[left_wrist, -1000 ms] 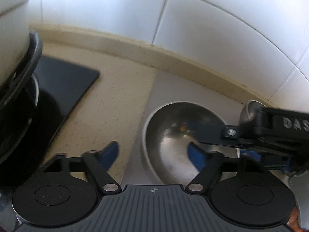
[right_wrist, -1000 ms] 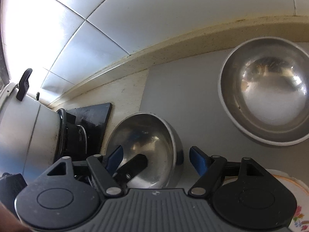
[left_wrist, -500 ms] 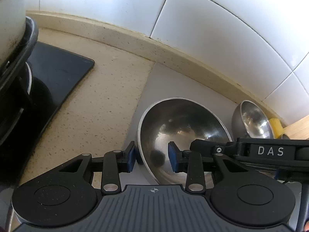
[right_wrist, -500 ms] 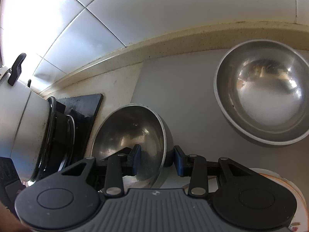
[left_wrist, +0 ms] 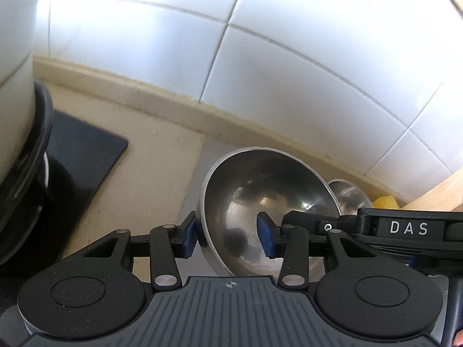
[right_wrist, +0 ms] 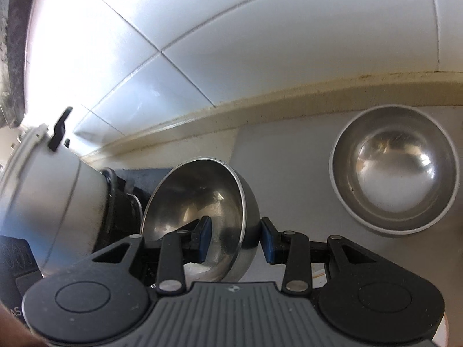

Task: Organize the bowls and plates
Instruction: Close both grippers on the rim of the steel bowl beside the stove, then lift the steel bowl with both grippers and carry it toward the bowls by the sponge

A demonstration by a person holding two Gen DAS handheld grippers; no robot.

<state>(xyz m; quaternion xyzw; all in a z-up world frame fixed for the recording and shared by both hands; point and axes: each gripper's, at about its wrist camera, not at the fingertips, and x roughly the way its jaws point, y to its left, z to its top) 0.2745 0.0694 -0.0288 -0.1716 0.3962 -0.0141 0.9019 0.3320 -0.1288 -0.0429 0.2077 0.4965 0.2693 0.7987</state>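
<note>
Both grippers hold one small steel bowl (left_wrist: 260, 211), lifted and tilted above the grey mat. My left gripper (left_wrist: 228, 237) is shut on its left rim, one blue pad inside and one outside. My right gripper (right_wrist: 235, 240) is shut on the opposite rim of the same bowl (right_wrist: 202, 202). The right gripper's black body marked DAS (left_wrist: 405, 228) shows in the left wrist view. A larger steel bowl (right_wrist: 395, 170) rests upright on the mat at the right, also seen partly hidden behind the held bowl (left_wrist: 347, 193).
A white rice cooker (right_wrist: 49, 190) stands at the left on a black base (left_wrist: 84, 156). The white tiled wall (left_wrist: 289, 72) and beige backsplash ledge (right_wrist: 260, 107) run close behind. A wooden board (left_wrist: 434, 196) and a yellow thing (left_wrist: 385, 202) are at far right.
Both grippers went from open to shut on the small bowl's rim, and the bowl has been lifted and tilted off the mat.
</note>
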